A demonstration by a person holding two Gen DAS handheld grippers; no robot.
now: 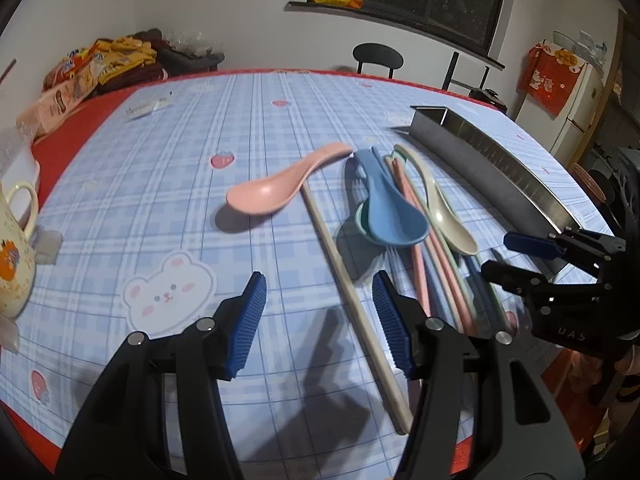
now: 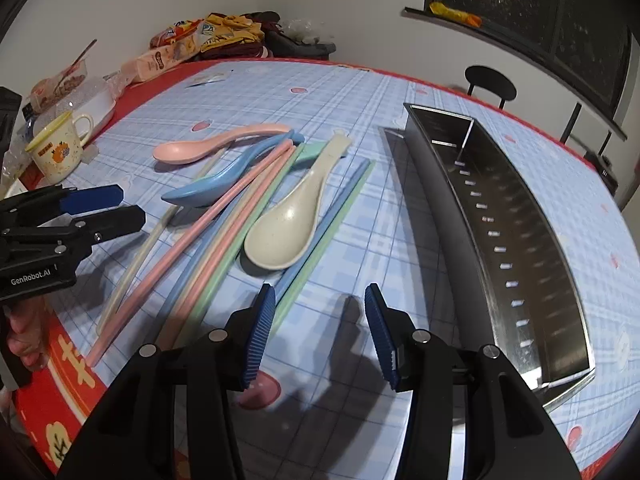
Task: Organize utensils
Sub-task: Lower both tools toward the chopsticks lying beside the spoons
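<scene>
On blue plaid tablecloth (image 2: 352,92): loose spoons, chopsticks, steel tray (image 2: 532,264).

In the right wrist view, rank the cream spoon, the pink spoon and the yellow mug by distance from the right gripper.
From the right gripper:
1. Cream spoon, just ahead, slightly left.
2. Pink spoon, farther back left.
3. Yellow mug, far left edge.

Left tongs (image 1: 320,322) and right tongs (image 2: 320,332), both agape, empty.
</scene>
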